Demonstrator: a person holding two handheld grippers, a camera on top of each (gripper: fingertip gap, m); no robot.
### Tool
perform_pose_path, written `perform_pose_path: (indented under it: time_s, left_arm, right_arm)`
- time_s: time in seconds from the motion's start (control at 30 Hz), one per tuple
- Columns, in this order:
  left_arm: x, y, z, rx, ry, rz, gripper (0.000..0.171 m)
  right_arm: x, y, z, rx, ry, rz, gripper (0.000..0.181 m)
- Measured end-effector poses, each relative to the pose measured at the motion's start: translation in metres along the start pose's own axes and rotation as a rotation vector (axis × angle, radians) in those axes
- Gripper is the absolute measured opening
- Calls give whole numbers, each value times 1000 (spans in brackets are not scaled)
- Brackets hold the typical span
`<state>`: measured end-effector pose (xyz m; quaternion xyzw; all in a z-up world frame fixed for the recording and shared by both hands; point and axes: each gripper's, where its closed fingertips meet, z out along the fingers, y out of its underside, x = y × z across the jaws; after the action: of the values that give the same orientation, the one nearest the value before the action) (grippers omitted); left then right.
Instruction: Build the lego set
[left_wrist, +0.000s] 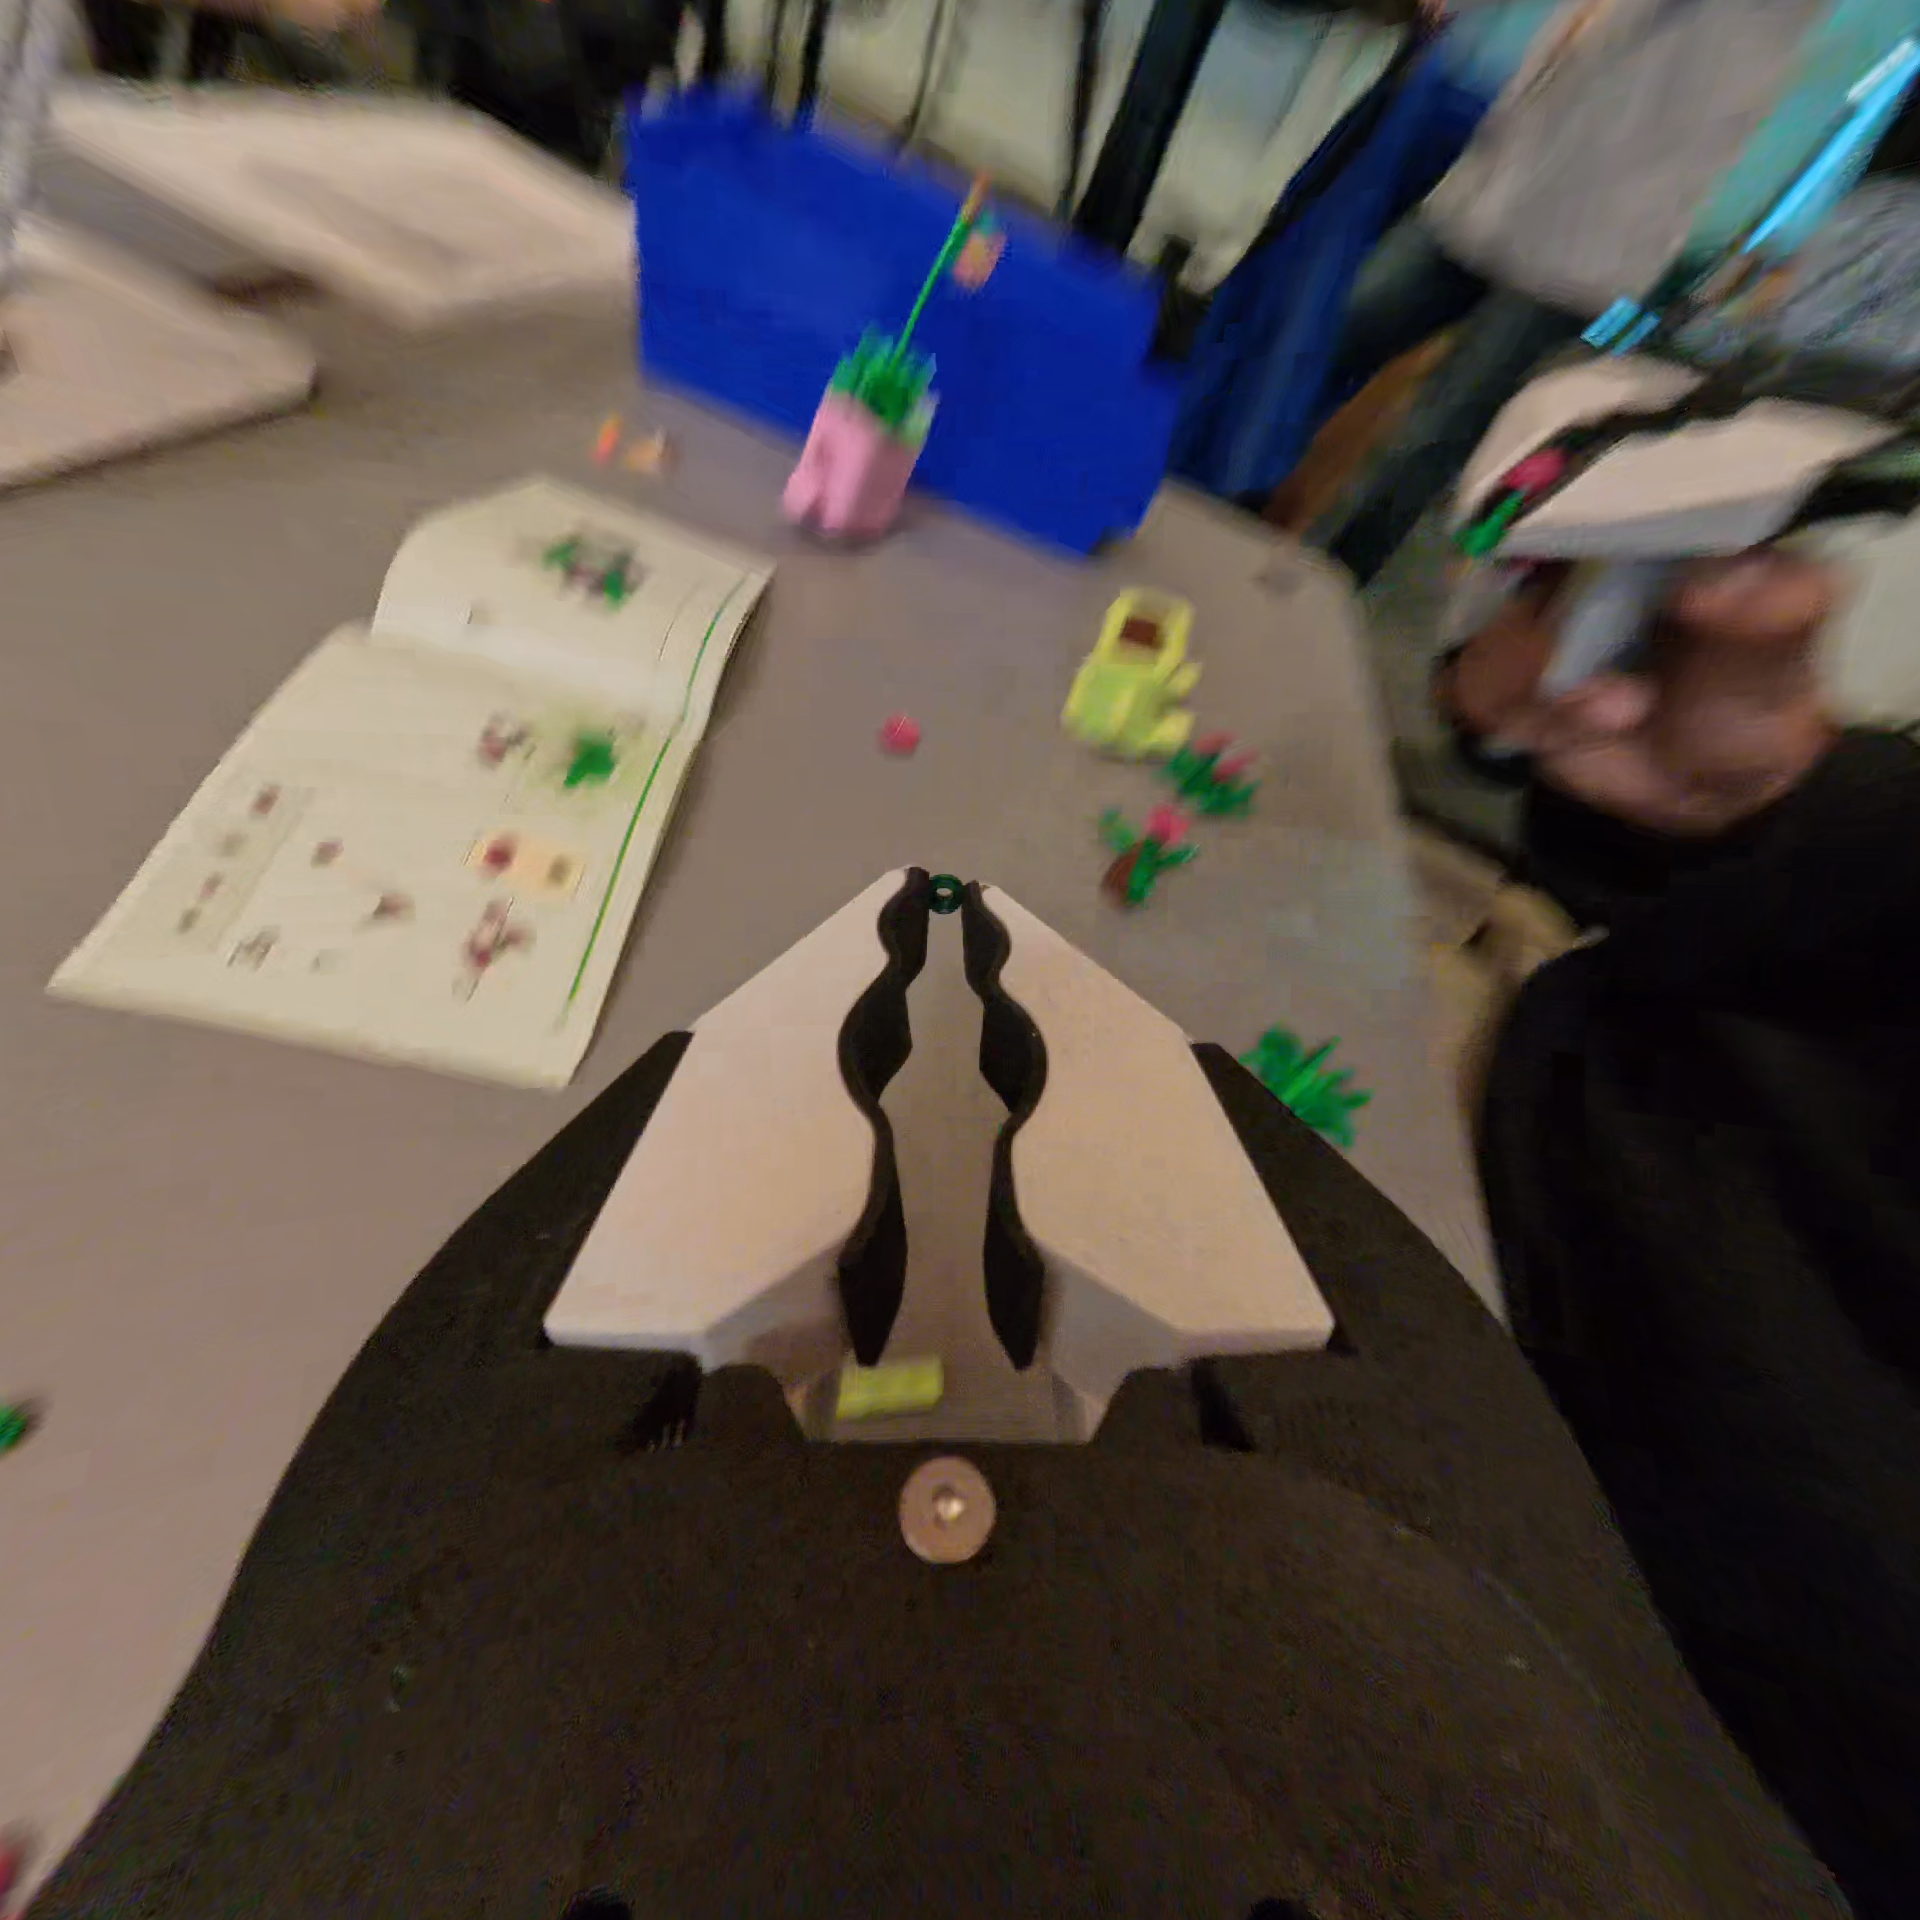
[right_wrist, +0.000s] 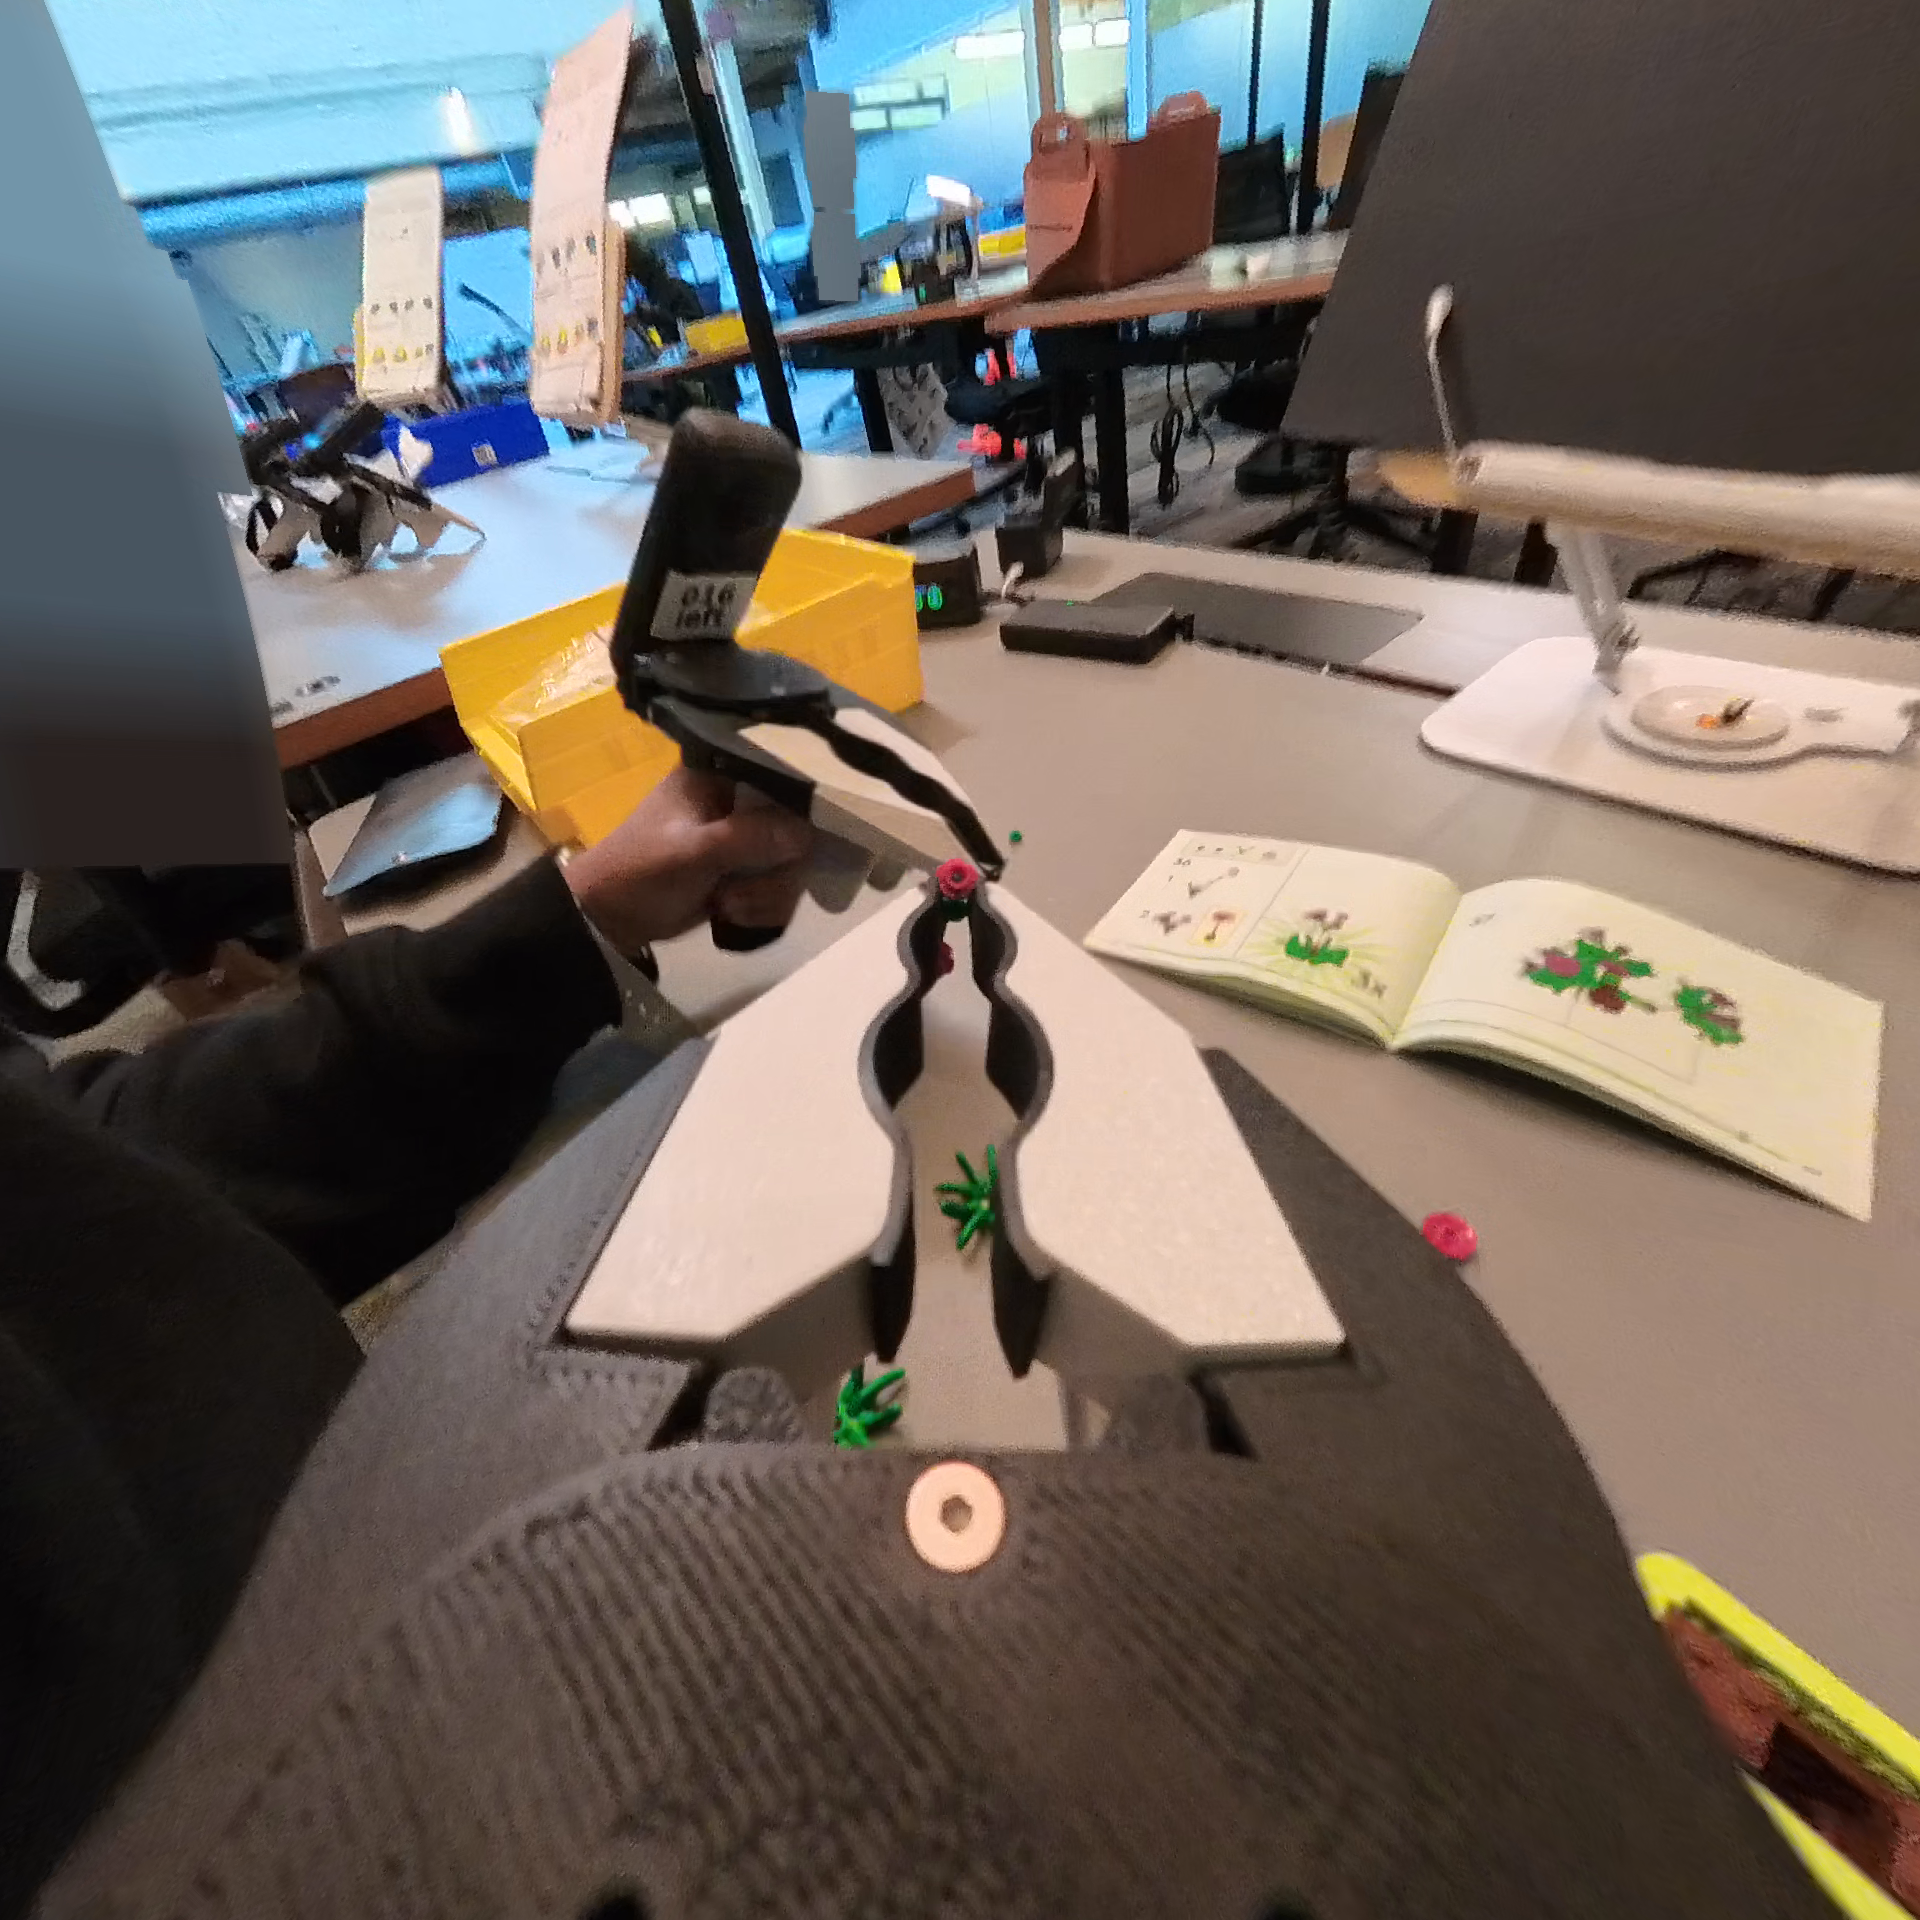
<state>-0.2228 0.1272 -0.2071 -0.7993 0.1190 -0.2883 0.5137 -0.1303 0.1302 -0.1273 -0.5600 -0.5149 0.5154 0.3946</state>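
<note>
My left gripper (left_wrist: 945, 896) is shut on a small dark green ring piece (left_wrist: 945, 891), pinched at its tips and held above the grey table (left_wrist: 935, 644). My right gripper (right_wrist: 957, 902) is shut on a magenta flower piece with a green base (right_wrist: 956, 879). In the right wrist view the left gripper (right_wrist: 992, 857) reaches in from the left, its tips almost touching that flower. The right gripper (left_wrist: 1527, 520) also shows blurred at the far right of the left wrist view. A pink pot with green grass and a tall stem (left_wrist: 857, 457) stands at the back. A yellow-green pot (left_wrist: 1132, 675) stands to its right.
An open instruction booklet (left_wrist: 416, 790) lies on the left; it also shows in the right wrist view (right_wrist: 1507, 997). Loose pieces lie about: a magenta round piece (right_wrist: 1448, 1236), green leaves (right_wrist: 971, 1195), small flower clusters (left_wrist: 1210, 774). A blue bin (left_wrist: 894, 312), a yellow bin (right_wrist: 727, 686) and a white lamp base (right_wrist: 1662, 727) stand farther back. One gripper's finger ends stand about 12 centimeters off the other's.
</note>
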Motion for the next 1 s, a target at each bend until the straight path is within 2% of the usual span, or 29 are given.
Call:
perform_pose_path:
  time_s: [0.1, 0.2, 0.3, 0.5, 0.63, 0.73, 0.87, 1.0]
  left_arm:
    - [-13, 40, 2, -232, -60, -4, 4]
    - [-6, 63, 7, -383, -28, -10, 4]
    - [0, 78, 13, -476, -10, 9, 4]
    - [31, 73, 30, -515, 94, 55, 4]
    - [39, 91, 35, -640, 105, 64, 4]
    - [43, 98, 31, -678, 129, 30, 4]
    - [43, 92, 24, -639, 140, 1, 5]
    - [37, 80, 13, -550, 143, -34, 8]
  right_arm:
    - [-1, 23, 10, -88, -1, 2, 3]
    - [-1, 35, 15, -149, 25, -53, 3]
    - [-5, 42, 20, -183, 21, -71, 3]
    - [4, 54, 17, -254, 62, -105, 3]
    - [5, 71, 18, -315, 59, -87, 3]
    - [0, 86, 22, -380, 44, -114, 3]
    - [-12, 116, 31, -520, 8, -213, 3]
    - [-14, 140, 36, -660, 22, -409, 3]
